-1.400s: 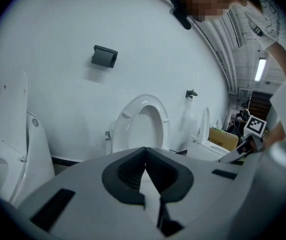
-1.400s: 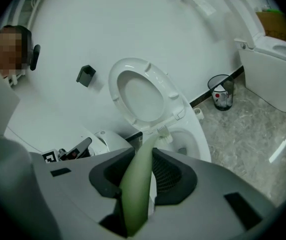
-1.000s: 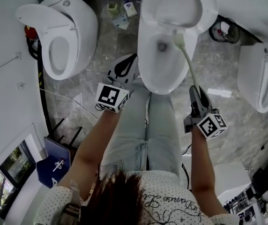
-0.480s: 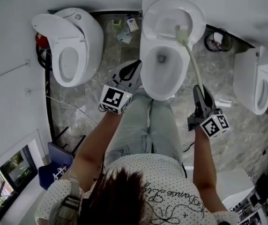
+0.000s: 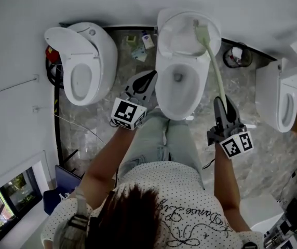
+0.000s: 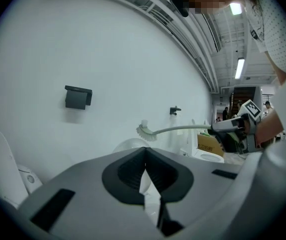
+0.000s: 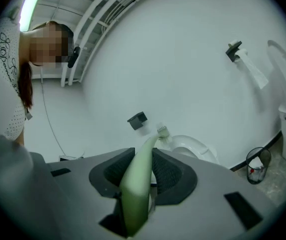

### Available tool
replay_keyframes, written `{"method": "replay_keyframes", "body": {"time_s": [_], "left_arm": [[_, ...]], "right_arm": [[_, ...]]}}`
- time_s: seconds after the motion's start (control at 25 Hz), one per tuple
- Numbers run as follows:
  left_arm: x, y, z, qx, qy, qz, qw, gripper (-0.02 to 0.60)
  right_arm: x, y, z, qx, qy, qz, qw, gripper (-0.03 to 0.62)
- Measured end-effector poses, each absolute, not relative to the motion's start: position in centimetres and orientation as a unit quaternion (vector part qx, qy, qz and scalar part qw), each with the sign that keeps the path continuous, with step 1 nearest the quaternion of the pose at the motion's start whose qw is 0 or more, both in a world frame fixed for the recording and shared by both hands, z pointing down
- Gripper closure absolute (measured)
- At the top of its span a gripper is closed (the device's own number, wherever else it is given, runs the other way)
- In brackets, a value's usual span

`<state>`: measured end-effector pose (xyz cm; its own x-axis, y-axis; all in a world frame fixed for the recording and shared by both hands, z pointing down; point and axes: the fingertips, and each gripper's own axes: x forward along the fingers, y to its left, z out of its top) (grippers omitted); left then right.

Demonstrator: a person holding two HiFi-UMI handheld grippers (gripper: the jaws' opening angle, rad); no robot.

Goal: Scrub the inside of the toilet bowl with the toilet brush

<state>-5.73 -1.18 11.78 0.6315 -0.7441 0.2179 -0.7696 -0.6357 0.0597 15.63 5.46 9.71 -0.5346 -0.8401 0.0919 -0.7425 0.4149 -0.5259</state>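
Note:
The middle toilet stands open in the head view, its lid raised against the wall. My right gripper is shut on the pale green handle of the toilet brush, right of the bowl. The brush head is up over the raised lid, not in the bowl. From the right gripper view the handle runs out between the jaws of that gripper to the bristles, held in the air. My left gripper hangs beside the bowl's left rim, shut with nothing in it.
A second toilet stands at the left and a third at the right. A wire waste bin sits between the middle and right toilets. Small packets lie on the marble floor. A dark holder hangs on the wall.
The brush head has risen from the back of the bowl to in front of the raised lid. The left gripper has stayed beside the bowl. The head camera has tilted.

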Motion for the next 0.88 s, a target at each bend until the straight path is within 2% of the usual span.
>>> {"method": "replay_keyframes", "body": {"time_s": [0.6, 0.88], "left_arm": [[-5.4, -1.6, 5.7, 0.901, -0.427, 0.052, 0.051, 0.578], [-5.3, -2.1, 2.7, 0.904, -0.425, 0.035, 0.033, 0.578]], "right_arm": [[16.6, 2.4, 0.8, -0.484, 0.853, -0.152, 0.127, 0.473], [15.1, 1.3, -2.3, -0.467, 0.877, -0.084, 0.073, 0.473]]}}
